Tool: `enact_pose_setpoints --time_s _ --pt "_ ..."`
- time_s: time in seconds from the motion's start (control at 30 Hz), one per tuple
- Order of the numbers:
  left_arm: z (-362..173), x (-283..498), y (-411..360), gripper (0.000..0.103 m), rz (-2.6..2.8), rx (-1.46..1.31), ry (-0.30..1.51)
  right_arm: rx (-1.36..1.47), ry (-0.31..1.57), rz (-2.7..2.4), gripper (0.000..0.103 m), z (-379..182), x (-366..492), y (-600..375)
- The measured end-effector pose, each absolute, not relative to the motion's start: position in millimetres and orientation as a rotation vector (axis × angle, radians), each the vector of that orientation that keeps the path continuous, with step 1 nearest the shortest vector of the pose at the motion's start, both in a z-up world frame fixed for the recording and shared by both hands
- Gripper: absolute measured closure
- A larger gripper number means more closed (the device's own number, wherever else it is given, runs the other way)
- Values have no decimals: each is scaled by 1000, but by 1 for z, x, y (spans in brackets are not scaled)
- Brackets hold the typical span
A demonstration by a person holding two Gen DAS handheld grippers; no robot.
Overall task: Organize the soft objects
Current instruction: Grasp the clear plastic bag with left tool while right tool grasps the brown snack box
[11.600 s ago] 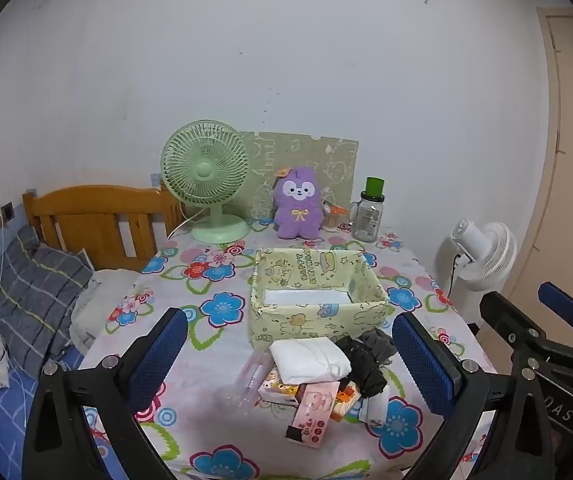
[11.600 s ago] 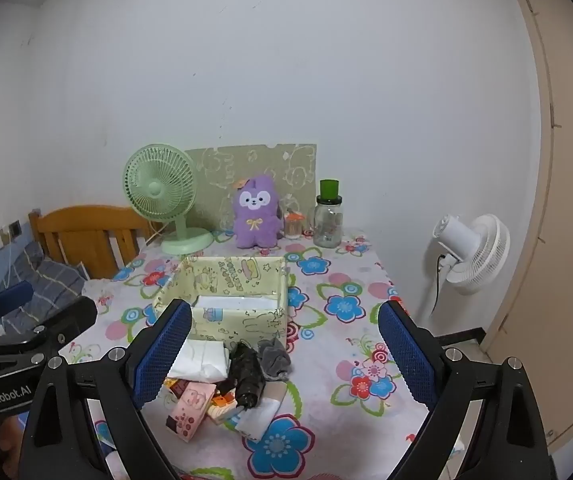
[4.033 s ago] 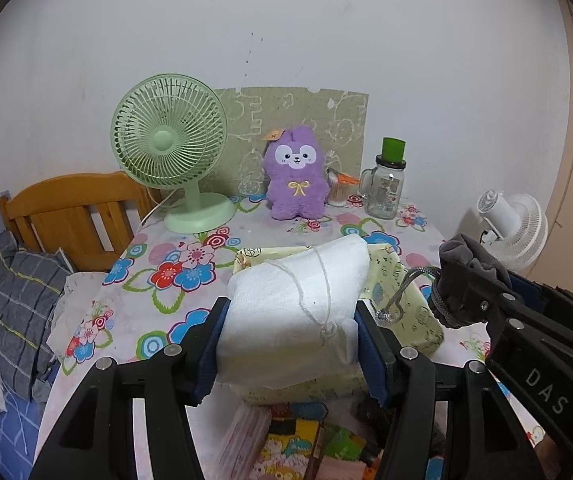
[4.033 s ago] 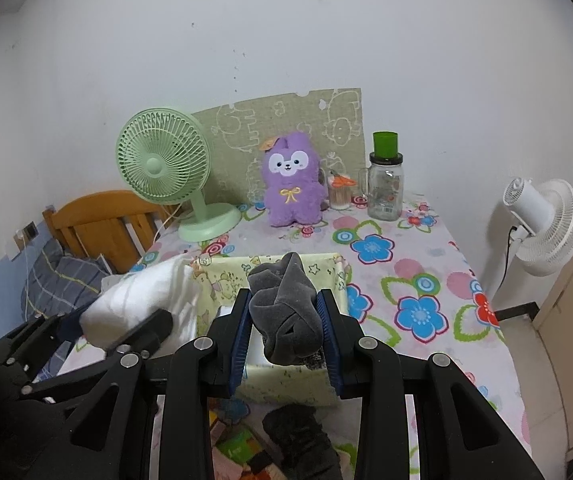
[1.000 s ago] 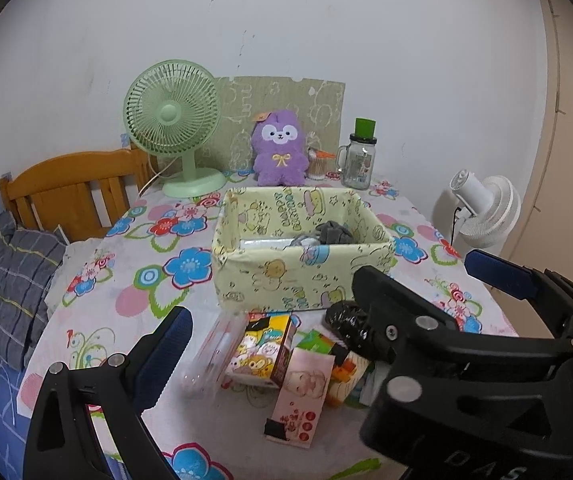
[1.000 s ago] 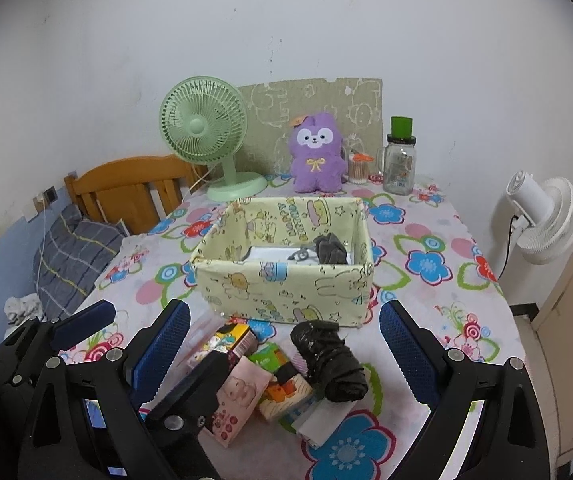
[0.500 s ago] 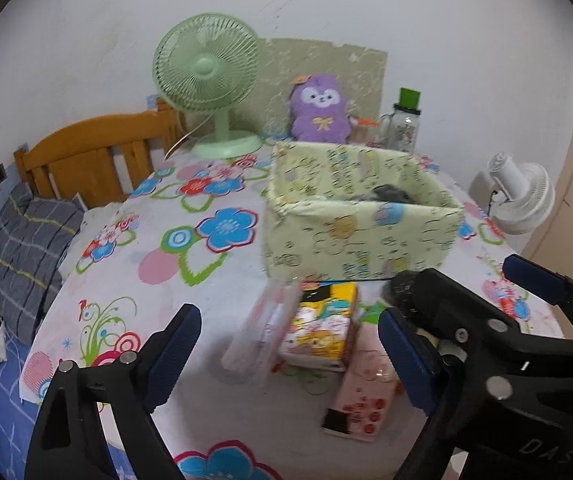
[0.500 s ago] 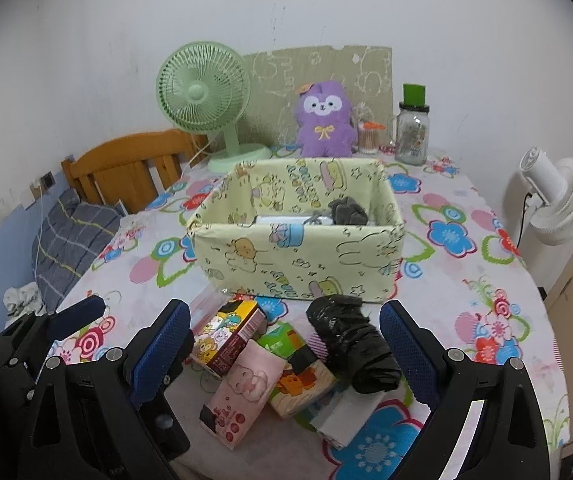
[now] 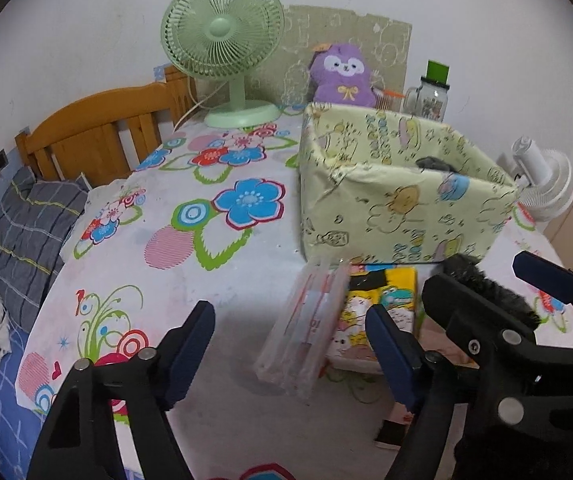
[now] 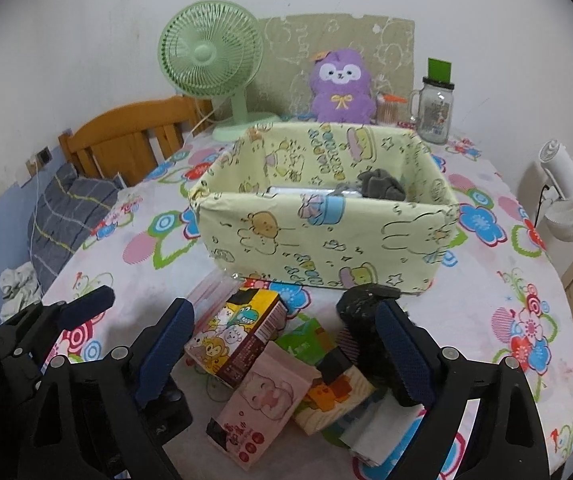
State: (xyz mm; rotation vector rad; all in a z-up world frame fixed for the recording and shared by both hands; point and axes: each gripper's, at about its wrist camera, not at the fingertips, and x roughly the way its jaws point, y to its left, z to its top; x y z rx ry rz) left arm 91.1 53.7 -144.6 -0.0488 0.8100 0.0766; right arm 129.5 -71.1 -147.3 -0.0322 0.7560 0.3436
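While both claws gape — snack box [image 10: 242, 334], pink packet [image 10: 264, 404] crowd black bundle [image 10: 360, 316].

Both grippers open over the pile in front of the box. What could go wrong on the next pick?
1. The right hand-held gripper straddles cartons as well as the black bundle, so it may grab a non-soft item.
2. The left hand-held gripper frames the clear plastic packet, which might slip.
3. The two grippers sit close together, so they may collide.

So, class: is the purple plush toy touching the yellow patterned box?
Apart. The left wrist view shows the purple plush toy standing by the wall behind the yellow patterned box, with a strip of flowered tablecloth between them.
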Motion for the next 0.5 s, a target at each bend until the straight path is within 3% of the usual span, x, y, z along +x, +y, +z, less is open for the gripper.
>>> enact_pose_setpoints --time_s 0.27,0.37,0.5 --pt "-161 106 63 36 50 -64 876 -65 809 336 21 -162 145 -56" --pt "-166 109 62 37 30 -59 888 -77 831 341 22 -168 149 -50" --pt "-173 115 65 45 25 -68 905 -82 868 356 25 -175 155 -42"
